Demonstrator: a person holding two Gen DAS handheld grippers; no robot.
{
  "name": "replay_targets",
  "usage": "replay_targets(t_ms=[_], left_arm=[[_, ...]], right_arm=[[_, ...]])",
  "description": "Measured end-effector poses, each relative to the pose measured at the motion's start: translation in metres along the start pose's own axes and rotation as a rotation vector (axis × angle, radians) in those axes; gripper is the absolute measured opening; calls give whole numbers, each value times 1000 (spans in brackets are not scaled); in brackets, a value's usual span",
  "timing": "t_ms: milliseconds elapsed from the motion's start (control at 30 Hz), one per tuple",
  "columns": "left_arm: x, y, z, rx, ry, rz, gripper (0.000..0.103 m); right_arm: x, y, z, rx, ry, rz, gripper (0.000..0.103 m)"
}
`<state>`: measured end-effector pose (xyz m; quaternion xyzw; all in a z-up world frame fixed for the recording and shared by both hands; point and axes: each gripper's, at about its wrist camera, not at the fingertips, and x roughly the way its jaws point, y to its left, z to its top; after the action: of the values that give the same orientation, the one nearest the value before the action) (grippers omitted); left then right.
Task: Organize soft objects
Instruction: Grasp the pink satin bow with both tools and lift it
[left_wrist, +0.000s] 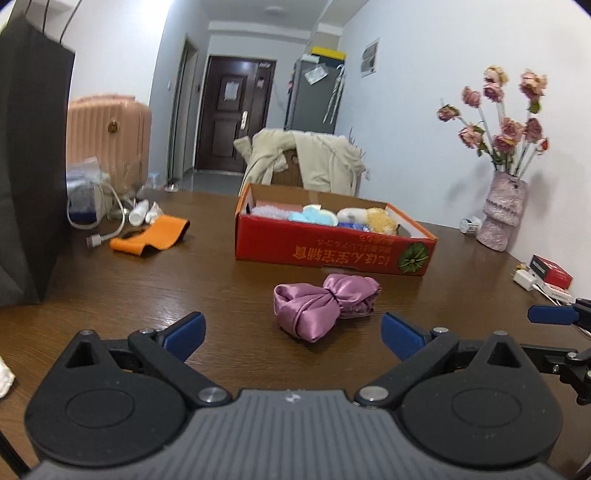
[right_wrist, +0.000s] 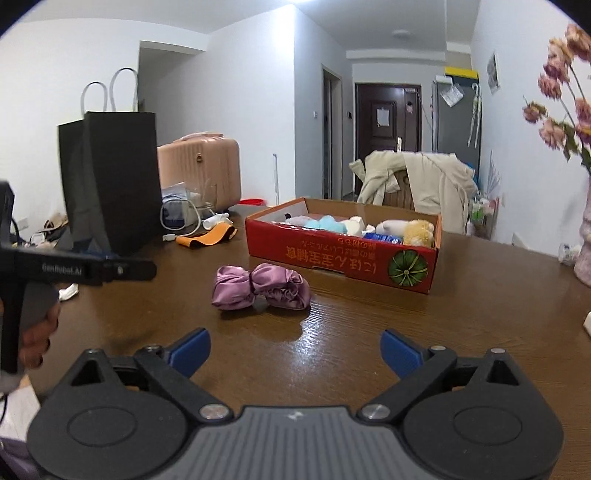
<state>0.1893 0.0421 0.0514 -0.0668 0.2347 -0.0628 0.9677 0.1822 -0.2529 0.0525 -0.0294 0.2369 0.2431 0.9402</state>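
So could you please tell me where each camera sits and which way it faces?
Left wrist: on the left claw, open, low over the brown wooden table, facing the tied purple satin bundle; right claw's tip at the right edge.
Right wrist: on the right claw, open, facing likewise; left claw alongside.
Shared: bundle, red cardboard box.

Each of the left gripper (left_wrist: 293, 332) and the right gripper (right_wrist: 295, 345) is seen along the lower frame edge as a ribbed grey body flanked by round black housings, silver screws and black links carrying blue ribbed fingers (left_wrist: 188, 328), with white lettering shown at mid-left in the right wrist view.
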Motion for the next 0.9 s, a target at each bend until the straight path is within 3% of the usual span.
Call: replay_targets(t_ms=[100, 200, 400, 500, 600, 733, 900], left_arm=[[25, 6, 7, -52, 29, 27, 103], [50, 15, 13, -105, 49, 4, 103], [94, 12, 14, -72, 105, -52, 100], [110, 16, 13, -86, 123, -60, 88], [127, 24, 14, -120, 156, -90, 76], [144, 29, 19, -137, 175, -166, 49], [154, 34, 16, -179, 190, -201, 45]], right_arm=[[21, -9, 11, 46, 9, 6, 92], [48, -15, 22, 69, 20, -1, 88], [111, -21, 42, 103, 69, 38, 77], [145, -27, 49, 129, 78, 71, 62], [180, -28, 48, 118, 138, 83, 57], [210, -36, 47, 206, 168, 151, 48], [228, -44, 45, 297, 184, 211, 27]])
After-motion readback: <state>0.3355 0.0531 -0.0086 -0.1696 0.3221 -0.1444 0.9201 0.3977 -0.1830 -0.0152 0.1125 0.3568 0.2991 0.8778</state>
